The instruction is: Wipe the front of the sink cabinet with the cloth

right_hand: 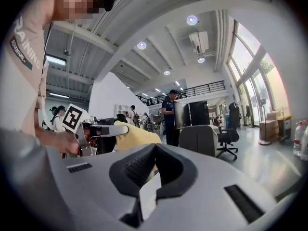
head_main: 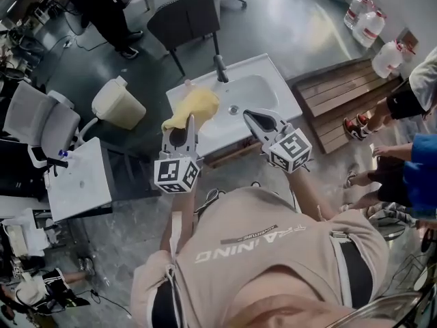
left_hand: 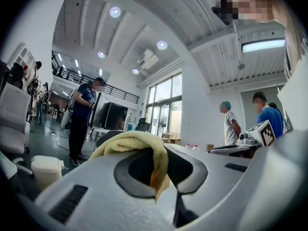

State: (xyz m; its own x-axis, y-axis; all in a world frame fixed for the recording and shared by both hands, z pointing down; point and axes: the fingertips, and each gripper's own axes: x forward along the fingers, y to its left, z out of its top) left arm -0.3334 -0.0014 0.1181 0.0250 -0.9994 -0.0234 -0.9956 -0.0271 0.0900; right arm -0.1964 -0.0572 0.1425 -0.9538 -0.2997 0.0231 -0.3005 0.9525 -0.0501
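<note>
The white sink cabinet (head_main: 287, 96) with its basin and faucet (head_main: 220, 67) stands in front of me, seen from above. A yellow cloth (head_main: 195, 106) hangs over the sink's left part, with my left gripper (head_main: 180, 130) shut on it. In the left gripper view the cloth (left_hand: 130, 141) is bunched over and pinched between the jaws of that gripper (left_hand: 161, 165). My right gripper (head_main: 259, 119) hovers over the sink's front edge, shut and holding nothing. In the right gripper view its jaws (right_hand: 155, 150) meet, and the cloth (right_hand: 137, 136) shows beyond them to the left.
A beige lidded bin (head_main: 117, 103) and a dark chair (head_main: 184, 16) stand left of and behind the sink. A white desk (head_main: 78, 180) is at the left. At the right lie a wooden platform (head_main: 348, 87), water jugs (head_main: 372, 26) and standing people (head_main: 410, 94).
</note>
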